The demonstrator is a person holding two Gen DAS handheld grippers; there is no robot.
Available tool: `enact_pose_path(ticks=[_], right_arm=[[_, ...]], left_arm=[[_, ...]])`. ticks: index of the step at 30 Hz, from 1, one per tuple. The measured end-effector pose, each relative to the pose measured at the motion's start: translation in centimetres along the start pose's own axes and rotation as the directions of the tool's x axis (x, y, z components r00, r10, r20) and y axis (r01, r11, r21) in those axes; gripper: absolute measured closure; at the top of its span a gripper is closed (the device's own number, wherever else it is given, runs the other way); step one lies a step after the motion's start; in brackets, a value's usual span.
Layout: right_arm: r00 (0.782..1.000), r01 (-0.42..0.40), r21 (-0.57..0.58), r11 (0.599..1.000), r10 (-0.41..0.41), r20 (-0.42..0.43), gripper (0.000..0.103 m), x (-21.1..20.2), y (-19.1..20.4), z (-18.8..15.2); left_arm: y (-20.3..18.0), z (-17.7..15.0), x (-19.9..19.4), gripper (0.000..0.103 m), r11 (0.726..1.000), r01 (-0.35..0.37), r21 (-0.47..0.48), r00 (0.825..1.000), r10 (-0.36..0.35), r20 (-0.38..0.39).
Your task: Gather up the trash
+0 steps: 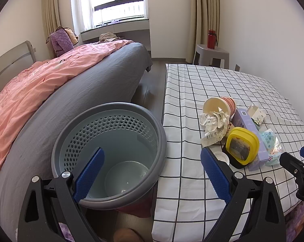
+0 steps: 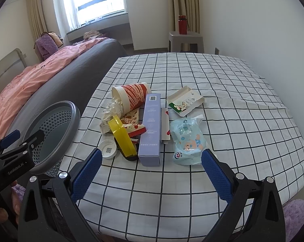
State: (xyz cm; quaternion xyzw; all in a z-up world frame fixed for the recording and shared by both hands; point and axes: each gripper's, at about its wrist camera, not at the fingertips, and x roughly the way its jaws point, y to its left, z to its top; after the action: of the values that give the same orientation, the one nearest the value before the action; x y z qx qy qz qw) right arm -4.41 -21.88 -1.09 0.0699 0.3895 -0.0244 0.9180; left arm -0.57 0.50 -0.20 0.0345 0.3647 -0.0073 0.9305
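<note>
Ahead of our right tool (image 2: 150, 171), whose fingers are spread and hold nothing, the trash lies heaped on the checked table (image 2: 242, 104): a tipped paper cup (image 2: 131, 96), a lilac box (image 2: 150, 129), a yellow lid (image 2: 121, 137). Our left tool (image 1: 152, 173), likewise spread, hovers over the grey basket (image 1: 109, 149) just beside the table.

Clearance, tabletop: checked tablecloth (image 2: 242, 109) bare on the near strip and the whole right and far sides. Obstruction, centre-left: one touching cluster, comprising tipped paper cup (image 2: 131, 96), crumpled paper (image 2: 112, 109), yellow lid (image 2: 121, 137), white cap (image 2: 108, 151), lilac box (image 2: 150, 127), wipes packet (image 2: 187, 141); carton tray (image 2: 185, 101) just behind. Wastebasket (image 1: 109, 151): mouth unobstructed, wedged between bed (image 1: 71, 100) and table edge.
</note>
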Motion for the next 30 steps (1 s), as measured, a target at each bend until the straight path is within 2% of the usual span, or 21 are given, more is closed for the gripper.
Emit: enact_pose_path(ticks=[30], right_arm=[[1.0,-0.002,-0.001,1.0,0.002,0.01,0.006,-0.23,0.04,0.12]], left_arm=[[0.04,-0.02,0.01,0.011,1.0,0.0,0.0,1.0,0.0,0.002]])
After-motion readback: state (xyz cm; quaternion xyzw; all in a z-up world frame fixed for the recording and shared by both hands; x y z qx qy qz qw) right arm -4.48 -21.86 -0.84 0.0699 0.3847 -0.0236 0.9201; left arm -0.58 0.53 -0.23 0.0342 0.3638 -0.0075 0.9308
